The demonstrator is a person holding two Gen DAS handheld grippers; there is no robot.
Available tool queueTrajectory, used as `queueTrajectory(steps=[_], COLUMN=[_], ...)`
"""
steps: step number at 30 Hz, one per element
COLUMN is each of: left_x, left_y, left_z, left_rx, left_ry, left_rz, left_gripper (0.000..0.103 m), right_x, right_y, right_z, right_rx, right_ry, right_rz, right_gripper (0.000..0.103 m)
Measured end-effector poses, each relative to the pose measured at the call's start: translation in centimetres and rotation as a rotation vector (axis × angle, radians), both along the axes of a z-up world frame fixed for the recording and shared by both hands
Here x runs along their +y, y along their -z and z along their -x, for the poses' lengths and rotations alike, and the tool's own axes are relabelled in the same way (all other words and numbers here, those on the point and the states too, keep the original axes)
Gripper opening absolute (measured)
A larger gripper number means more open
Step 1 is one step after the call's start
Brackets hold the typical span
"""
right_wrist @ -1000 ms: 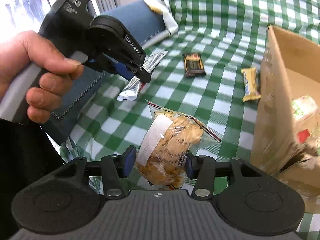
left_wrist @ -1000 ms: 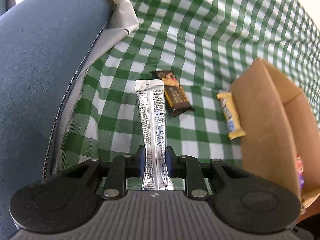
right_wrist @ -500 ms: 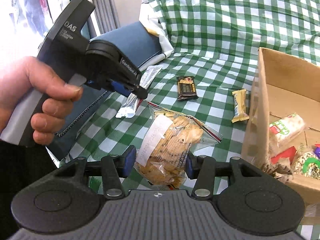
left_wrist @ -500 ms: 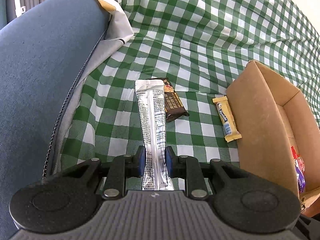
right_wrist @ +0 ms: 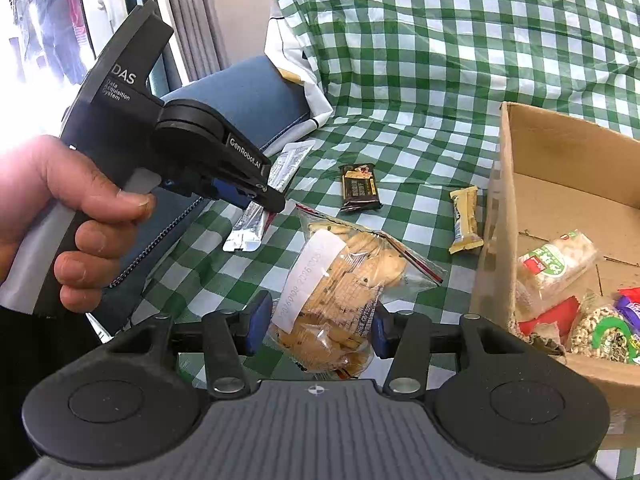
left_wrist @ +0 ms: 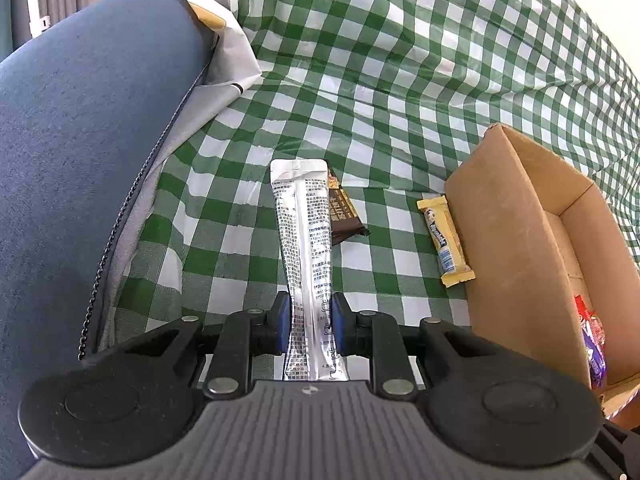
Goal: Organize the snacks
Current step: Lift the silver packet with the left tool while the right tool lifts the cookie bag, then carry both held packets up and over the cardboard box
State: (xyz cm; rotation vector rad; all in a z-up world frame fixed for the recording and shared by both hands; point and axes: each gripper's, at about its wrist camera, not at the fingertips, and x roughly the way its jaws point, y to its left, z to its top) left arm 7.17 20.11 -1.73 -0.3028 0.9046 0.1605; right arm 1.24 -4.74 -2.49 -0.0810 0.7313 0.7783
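Note:
My left gripper point(left_wrist: 308, 320) is shut on a long silver stick packet point(left_wrist: 306, 240) and holds it above the green checked cloth; the gripper also shows in the right wrist view point(right_wrist: 260, 196) with the packet point(right_wrist: 276, 176). My right gripper point(right_wrist: 318, 320) is shut on a clear bag of crackers point(right_wrist: 344, 280), lifted left of the cardboard box point(right_wrist: 496, 240). A dark brown bar point(right_wrist: 360, 188) and a yellow bar point(right_wrist: 464, 220) lie on the cloth beside the box. The box holds several snack packs point(right_wrist: 556, 264).
A blue cushion with a zipper point(left_wrist: 80, 160) lies left of the cloth. White fabric point(left_wrist: 236, 52) is bunched at the back left. The box's near wall point(left_wrist: 512, 248) stands right of the yellow bar point(left_wrist: 444, 236). The checked cloth point(left_wrist: 400, 80) stretches behind.
Both grippers have risen and drawn back with their loads. The box and its contents have come further into view at the right.

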Motion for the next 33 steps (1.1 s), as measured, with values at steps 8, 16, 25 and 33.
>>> queueTrajectory(steps=[8,16,25,33], left_x=[0.0,-0.5,-2.8,-4.5], left_y=[-0.4,-1.9,-3.3,-4.3], left_z=[0.1,0.3,0.3,-0.1], left_rx=[-0.042,-0.131,-0.232,-0.324], left_ry=[-0.011,-0.029,-0.002,0.020], left_rz=[0.015,0.028,-0.011,-0.014], left_gripper=[0.023,0.023,0.023,0.023], right_x=[-0.2,-2.9,-9.9,-13.0], right_y=[-0.3,-6.4,-7.6,-5.7], right_z=[0.0,-1.3,-5.0,-5.7], right_rx=[-0.022,-0.137,-0.266,-0.239], right_ry=[0.020,0.072,0.221,0.331], right_rz=[-0.015,-0.132,-0.145,-0.161], right_gripper=[0.051,0.051,0.051,0.051])
